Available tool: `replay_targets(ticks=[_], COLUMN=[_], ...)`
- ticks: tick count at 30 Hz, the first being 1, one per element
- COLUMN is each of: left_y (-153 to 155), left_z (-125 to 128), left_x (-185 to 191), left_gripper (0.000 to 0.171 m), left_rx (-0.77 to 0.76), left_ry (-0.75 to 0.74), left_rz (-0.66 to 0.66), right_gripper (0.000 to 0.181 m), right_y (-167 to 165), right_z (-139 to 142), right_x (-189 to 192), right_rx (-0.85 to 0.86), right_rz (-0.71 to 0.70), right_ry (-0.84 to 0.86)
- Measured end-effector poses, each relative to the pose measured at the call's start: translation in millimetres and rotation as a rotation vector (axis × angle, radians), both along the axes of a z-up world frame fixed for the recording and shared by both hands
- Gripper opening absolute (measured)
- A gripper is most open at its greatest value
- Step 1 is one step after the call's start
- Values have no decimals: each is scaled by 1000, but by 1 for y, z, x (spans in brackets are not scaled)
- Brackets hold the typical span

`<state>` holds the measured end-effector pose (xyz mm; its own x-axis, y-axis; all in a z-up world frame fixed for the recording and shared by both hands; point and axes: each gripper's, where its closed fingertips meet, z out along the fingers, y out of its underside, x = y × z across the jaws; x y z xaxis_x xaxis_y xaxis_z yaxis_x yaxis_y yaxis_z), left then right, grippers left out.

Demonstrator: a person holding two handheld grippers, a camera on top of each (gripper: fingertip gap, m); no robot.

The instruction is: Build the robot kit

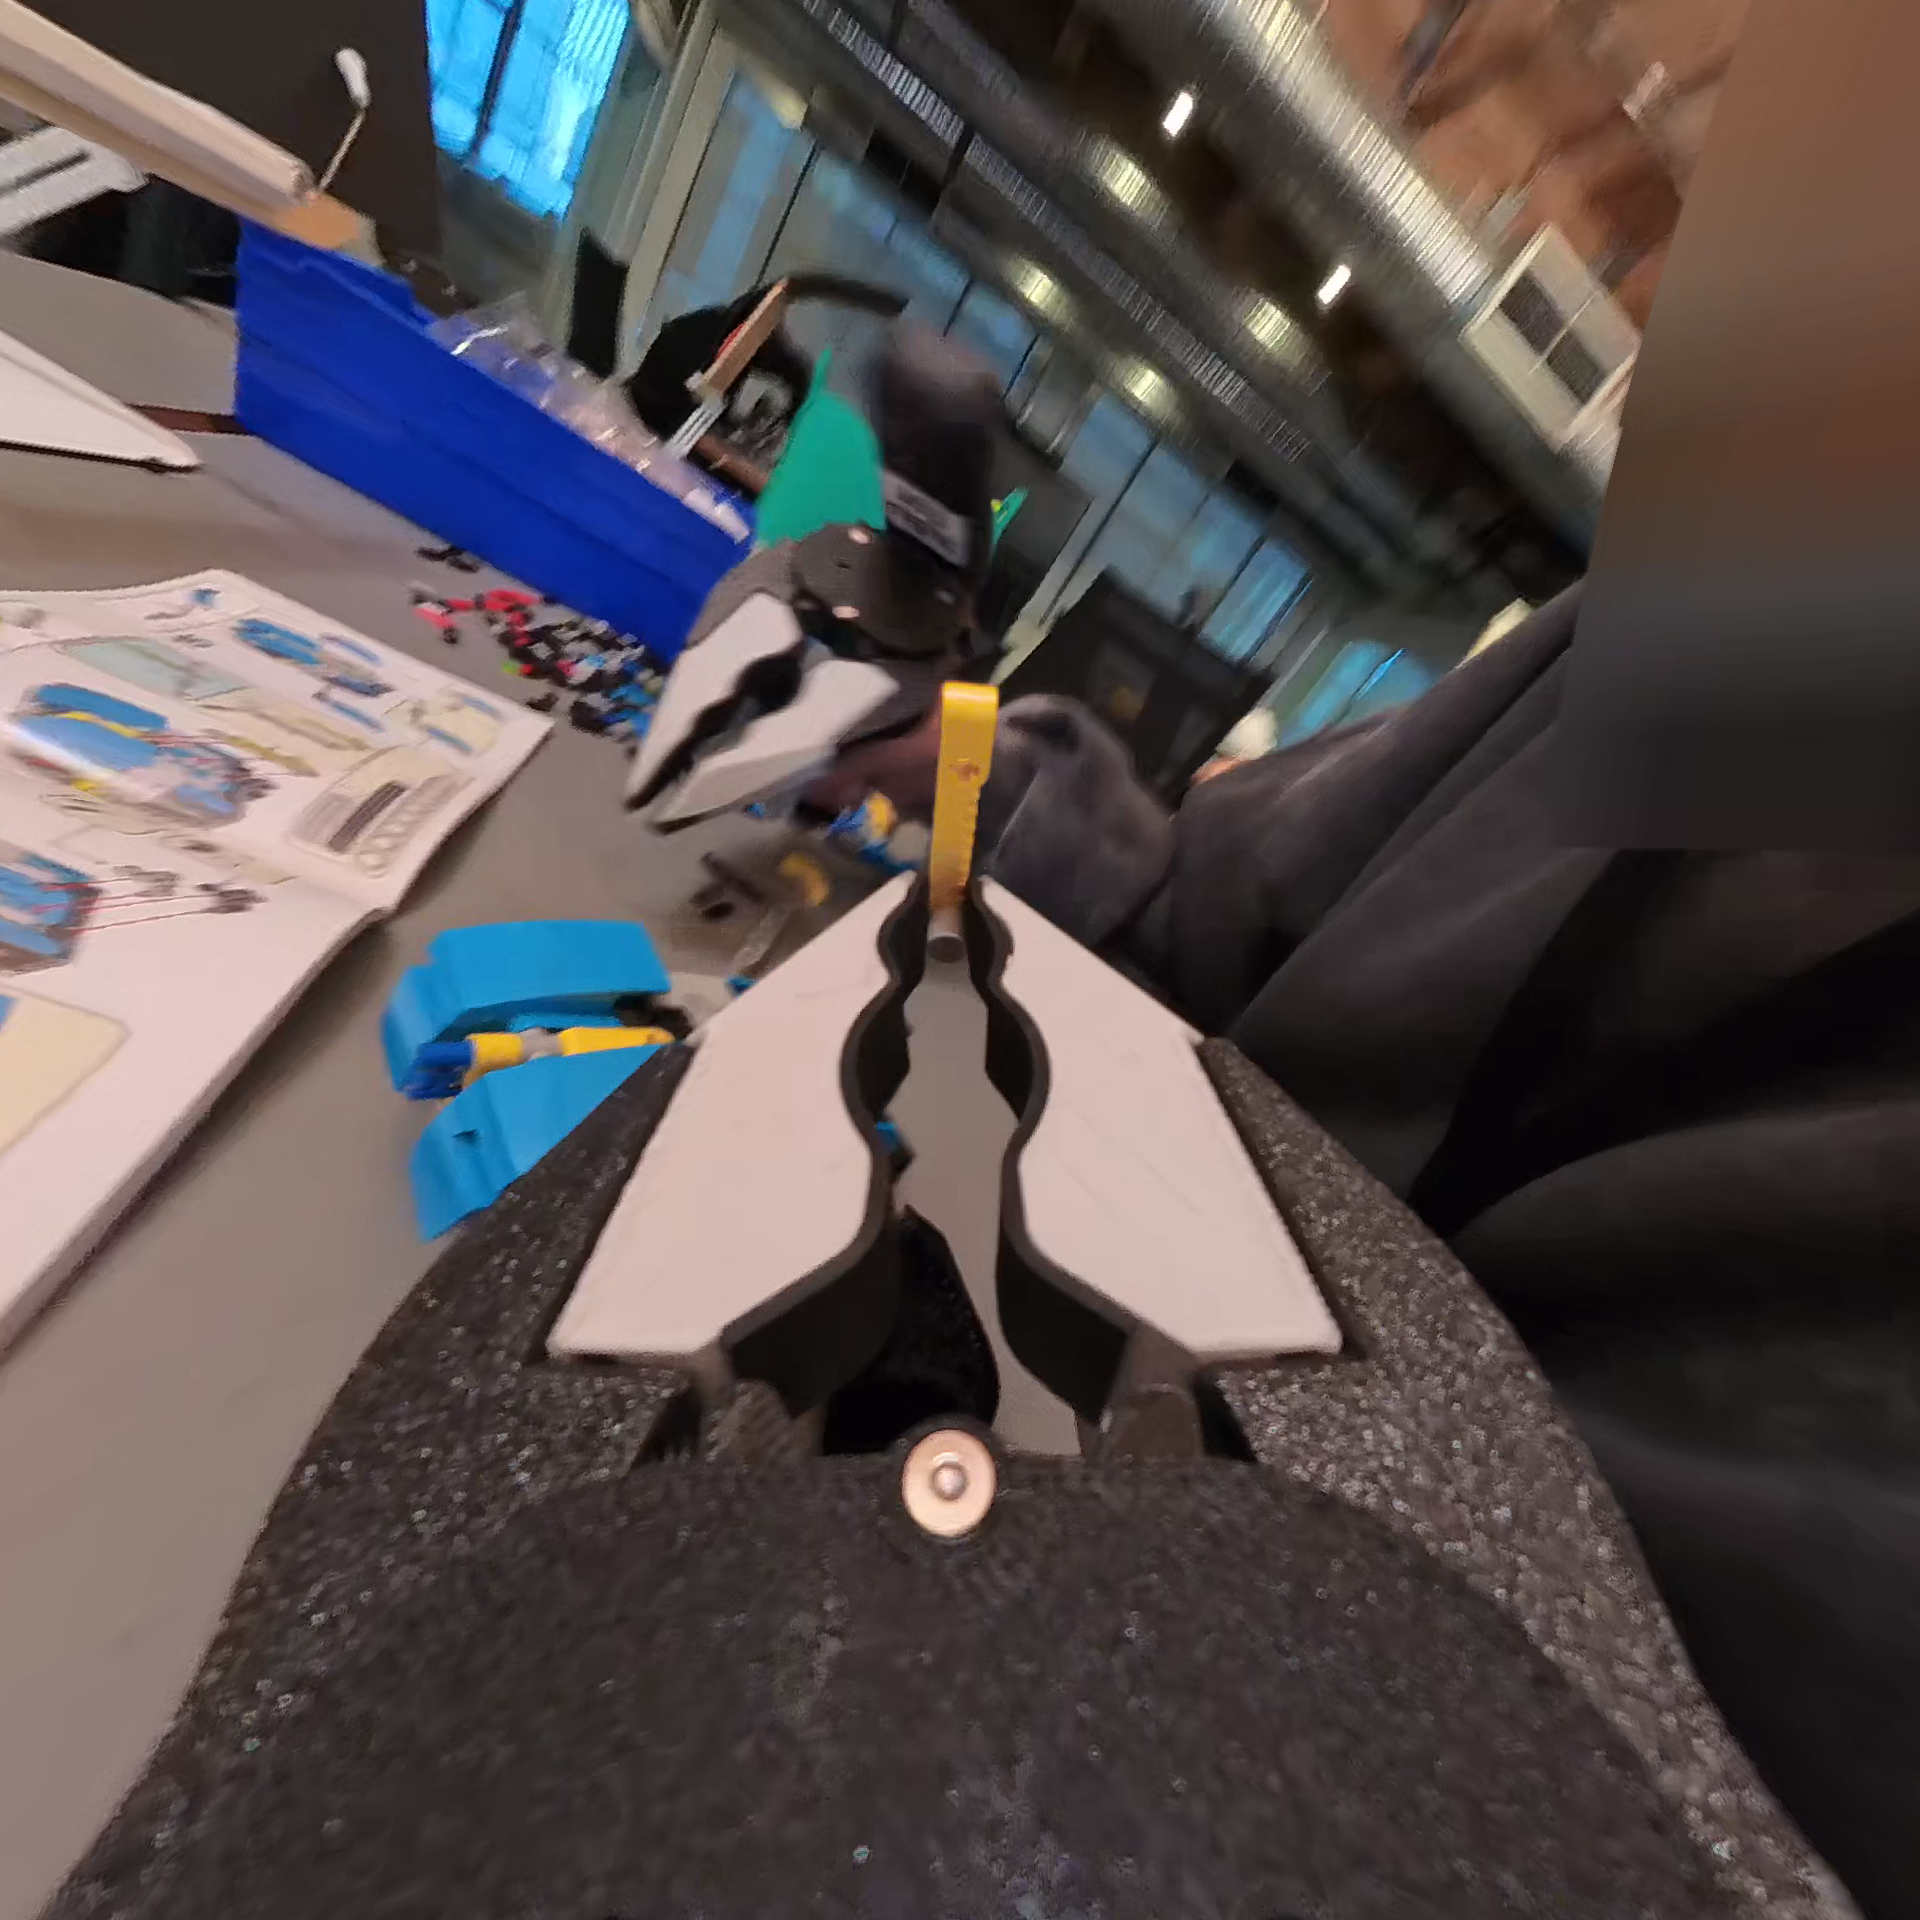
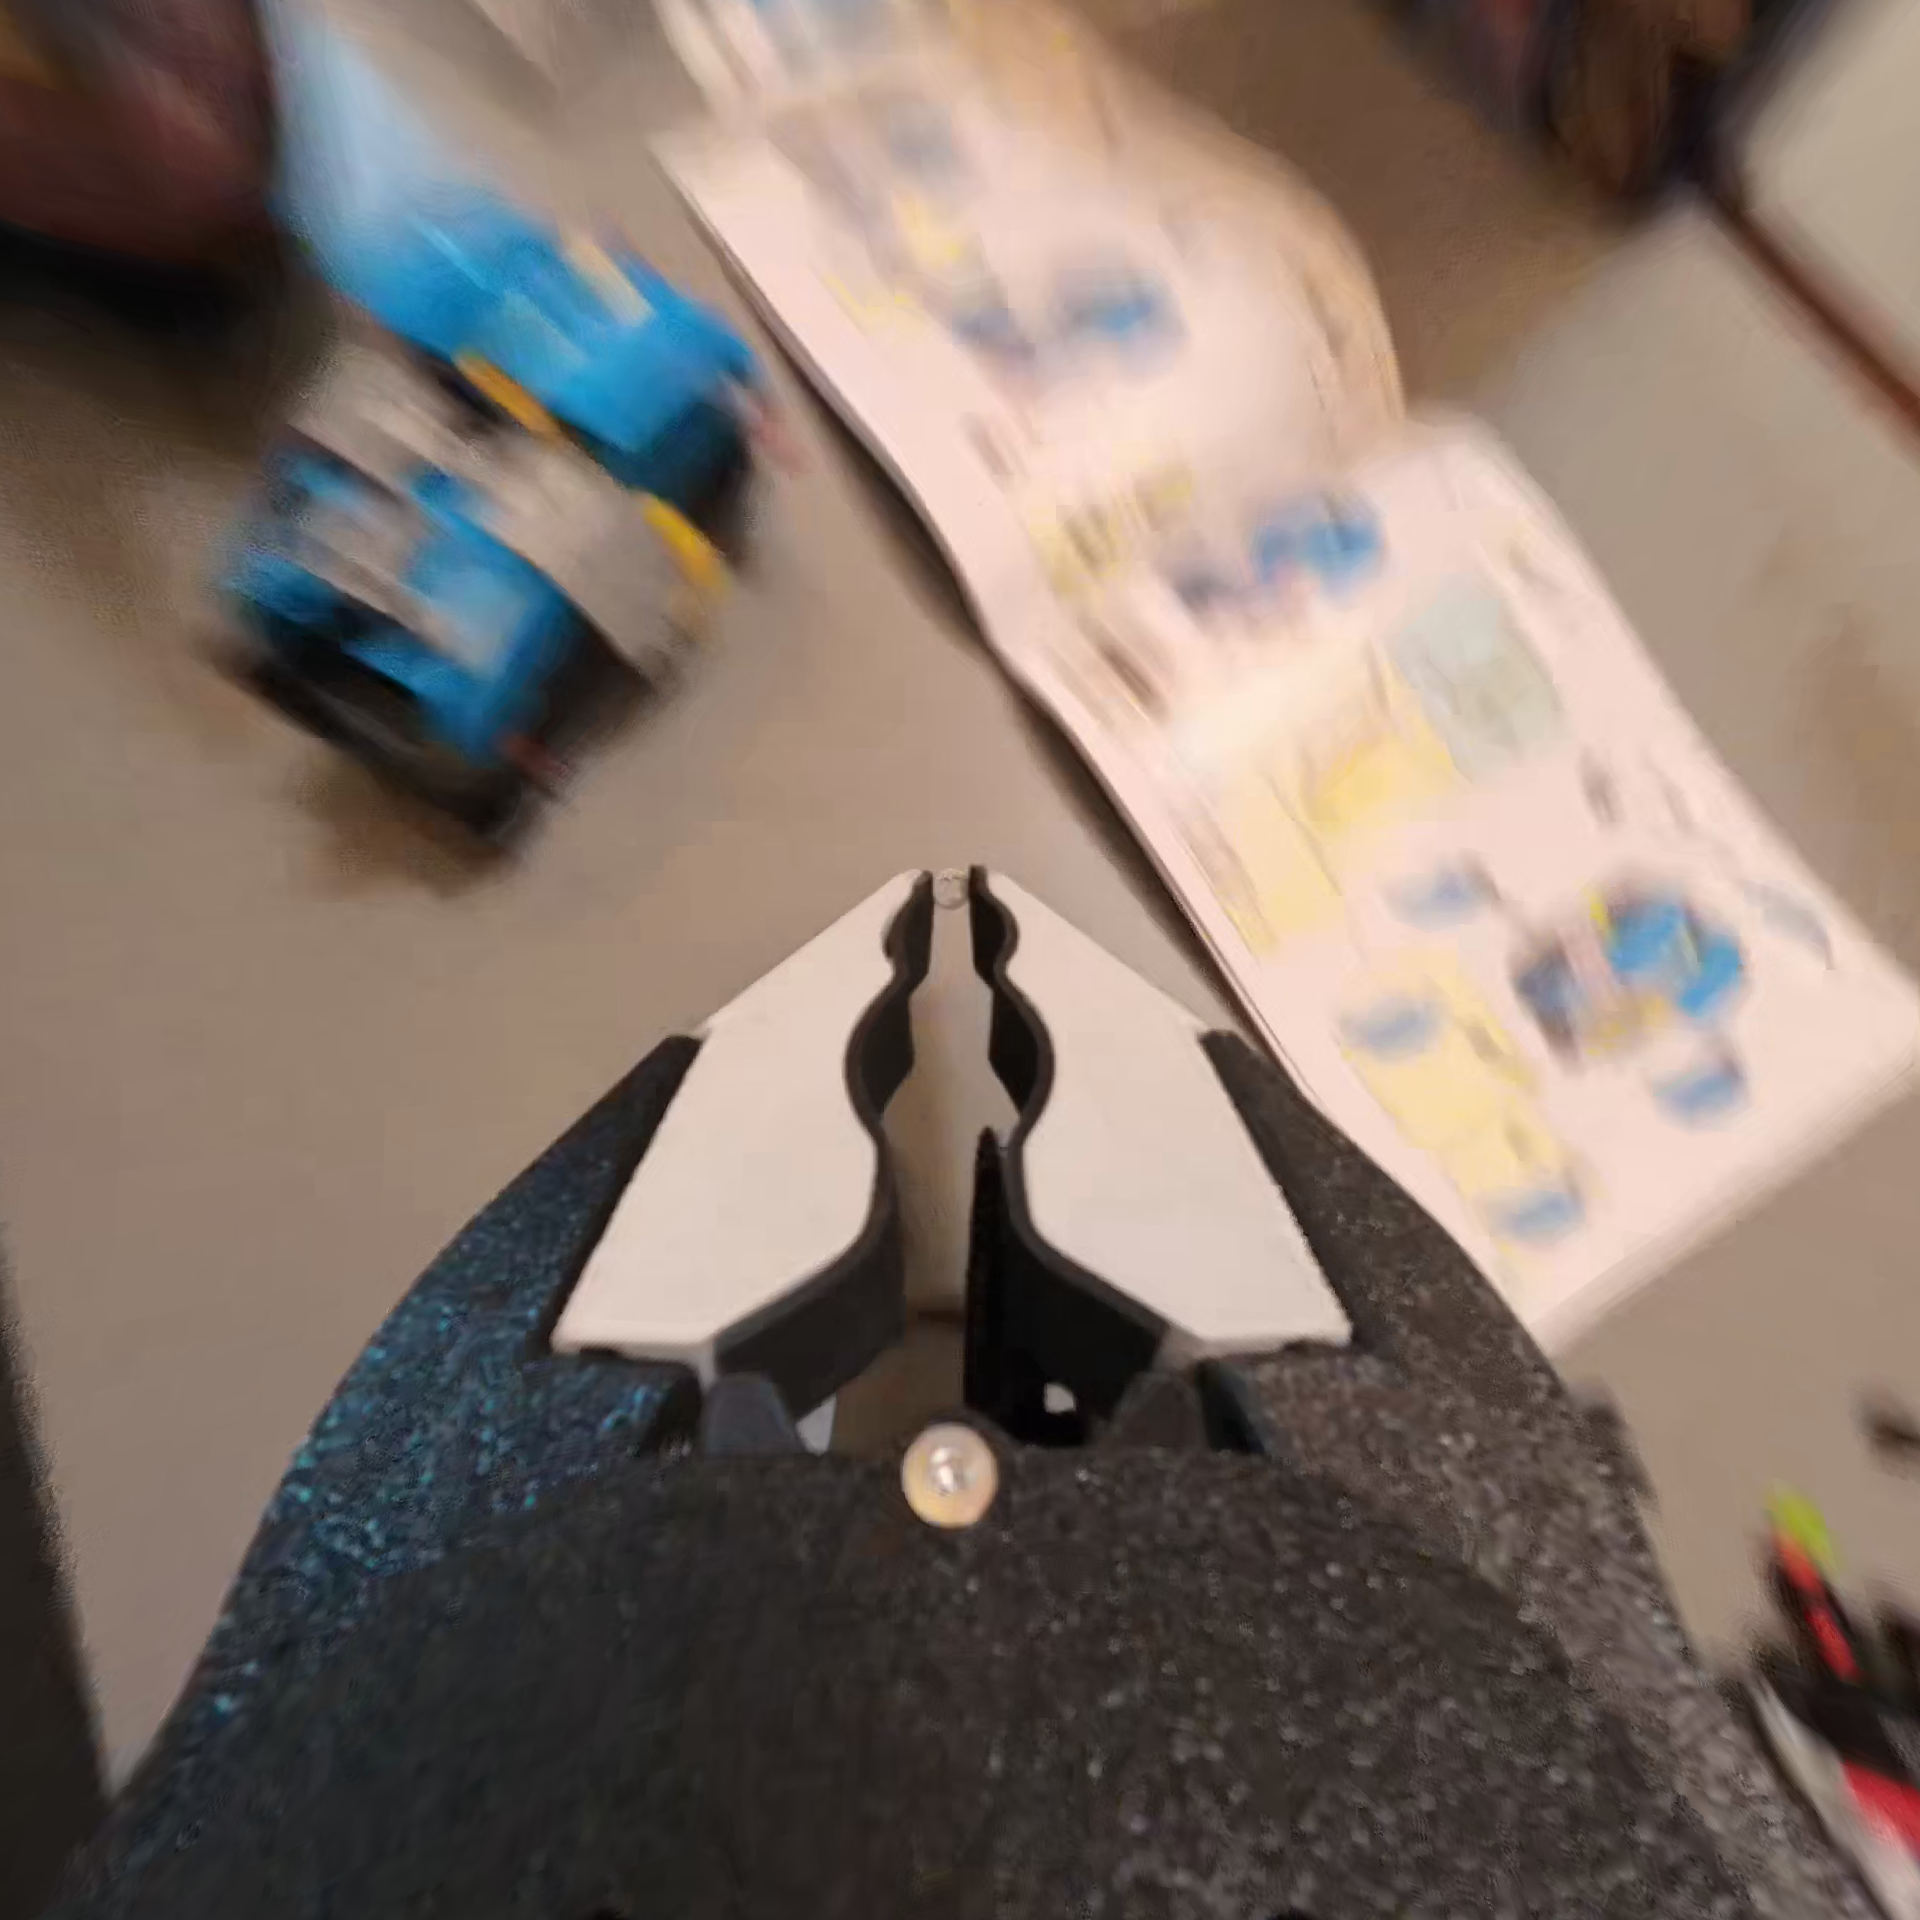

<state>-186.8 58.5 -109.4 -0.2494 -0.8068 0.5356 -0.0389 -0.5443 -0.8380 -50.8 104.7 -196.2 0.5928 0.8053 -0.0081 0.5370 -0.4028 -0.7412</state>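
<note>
**Yellow beam pinched in left gripper, right gripper nearly shut on something tiny**

Yellow plastic beam with holes [image 1: 966, 790] stands upright out of the left gripper [image 1: 943, 902], clamped at its lower end between the grey fingertips [image 1: 883, 925]. A short grey pin [image 1: 943, 932] shows in the gap just below it. Tip-only grip leaves most of the beam's length exposed above the jaws.

Right gripper [image 2: 948, 885] is narrowed almost to touching. A small pale, possibly clear bit [image 2: 948, 890] sits right at the tips; too small and blurred to say what it is, or whether it's actually gripped. In the left wrist view that gripper [image 1: 665, 805] hangs just above the grey tabletop [image 1: 260, 1403], tips angled down, near scattered small parts.

Around them:
- Partly built blue and yellow brick model [image 1: 520, 1039] lies on the table just left of the left gripper; right wrist view shows it [image 2: 488, 499] ahead-left, heavily motion-blurred.
- Open white instruction booklet with coloured diagrams [image 1: 239, 790] lies flat beside the model, pages up, readable from the work spot [image 2: 1351, 675].
- Blue plastic bin [image 1: 436, 436] and a pile of small black, red and blue loose pieces [image 1: 561, 644] sit farther back.
- Person's dark sleeve [image 1: 1558, 1039] fills the right side.
</note>
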Motion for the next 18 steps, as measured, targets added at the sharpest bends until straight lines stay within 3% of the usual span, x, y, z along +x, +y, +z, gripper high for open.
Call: replay_targets(ticks=[3, 5, 10, 18], left_y=[2, 2, 0, 0], left_z=[9, 14, 22, 24], left_x=[-4, -6, -8, -9], left_gripper=[6, 6, 6, 6], left_rx=[-111, -165, -227, -230], left_ry=[-71, -108, -164, -173], left_rz=[-37, -62, -90, -89], right_gripper=[6, 6, 6, 6], right_y=[-18, -31, -42, -43], right_z=[75, 106, 113, 114], right_x=[-68, -104, -146, -148], right_rx=[194, 214, 153, 159], right_rz=[142, 202, 275, 273], right_ry=[323, 494, 584, 577])
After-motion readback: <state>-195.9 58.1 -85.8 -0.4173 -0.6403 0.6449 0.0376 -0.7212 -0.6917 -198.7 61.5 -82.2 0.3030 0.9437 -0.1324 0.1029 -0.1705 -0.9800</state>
